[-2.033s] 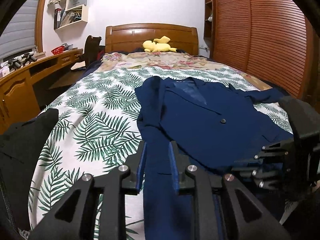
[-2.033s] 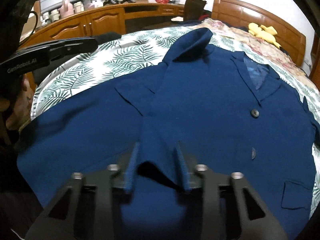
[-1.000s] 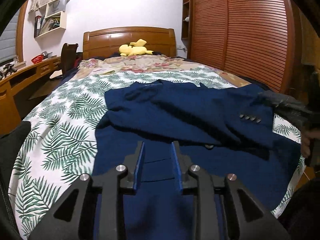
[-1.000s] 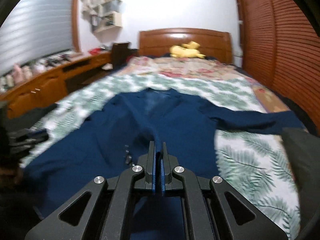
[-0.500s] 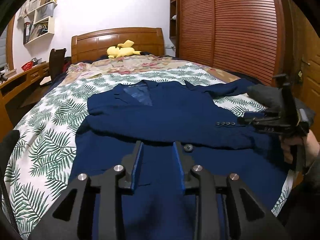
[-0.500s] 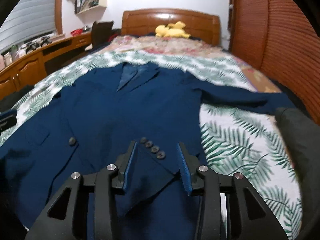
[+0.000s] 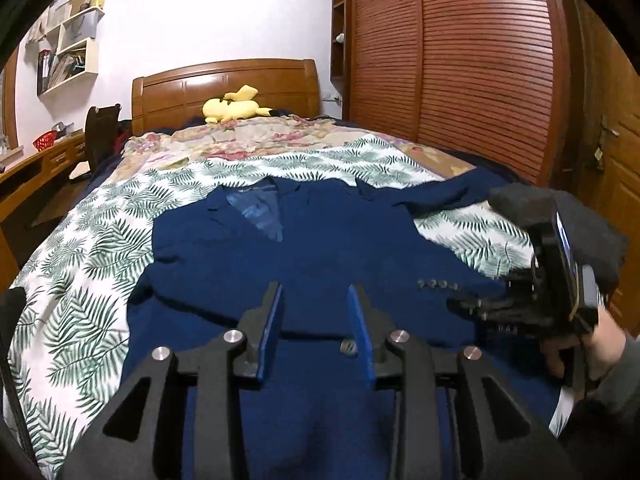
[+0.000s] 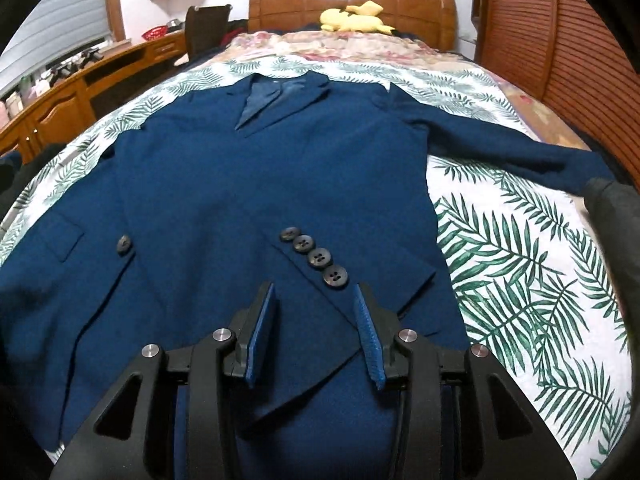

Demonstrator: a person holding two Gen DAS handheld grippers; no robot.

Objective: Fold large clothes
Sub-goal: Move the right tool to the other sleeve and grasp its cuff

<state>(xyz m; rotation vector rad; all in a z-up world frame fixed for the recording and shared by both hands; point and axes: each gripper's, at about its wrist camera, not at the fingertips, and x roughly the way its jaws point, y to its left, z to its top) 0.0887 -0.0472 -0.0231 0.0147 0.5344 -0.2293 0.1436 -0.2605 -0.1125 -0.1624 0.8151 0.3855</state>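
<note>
Since a second ago the left sleeve's cuff [image 8: 320,260] has been laid across the navy jacket [image 8: 260,168] spread on the leaf-print bed [image 8: 520,260]. The left gripper [image 7: 316,320] hangs above the hem, its jaws just opened slightly, nothing between them. The right gripper [image 8: 316,332], tilted down over the cuff, has just let go and stands parted, empty.

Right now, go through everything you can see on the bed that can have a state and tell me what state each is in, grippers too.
Blue jacket: flat on the bed, front up.
Folded sleeve: laid across the jacket front, cuff buttons showing.
Other sleeve: stretched out sideways, unfolded.
Left gripper: open, jaws just widened, nothing between them.
Right gripper: open above the cuff, gripping nothing.
Yellow plush toy: lying by the headboard.
</note>
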